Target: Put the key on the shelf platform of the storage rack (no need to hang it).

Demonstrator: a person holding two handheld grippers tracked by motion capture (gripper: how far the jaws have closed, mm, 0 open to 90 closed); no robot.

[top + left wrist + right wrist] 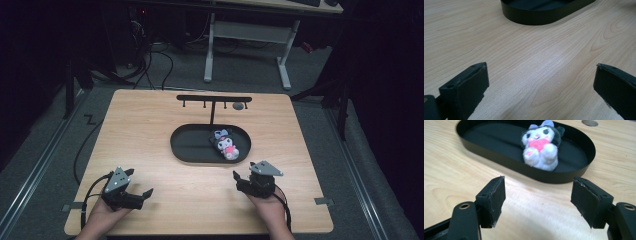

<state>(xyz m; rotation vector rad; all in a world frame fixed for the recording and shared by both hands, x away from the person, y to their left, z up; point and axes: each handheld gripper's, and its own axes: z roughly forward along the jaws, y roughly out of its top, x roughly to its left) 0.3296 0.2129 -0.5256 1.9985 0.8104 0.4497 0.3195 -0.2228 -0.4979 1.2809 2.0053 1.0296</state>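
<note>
Hovering right tool (243, 178), jaws apart, facing plush toy (226, 142)

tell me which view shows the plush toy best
The right gripper view: the plush toy is close and sharp there, lying in the black tray beyond the open jaws. The high view shows it small, at the tray's right end. The left gripper view catches just the tray's wall.

1. No text, label, brand, number or sign can be read in the high view.
2. No lettering is borne by the black tray (185, 145) or the wooden table (150, 120).
3. No tag or print can be made out on the plush toy (540, 147).
</note>
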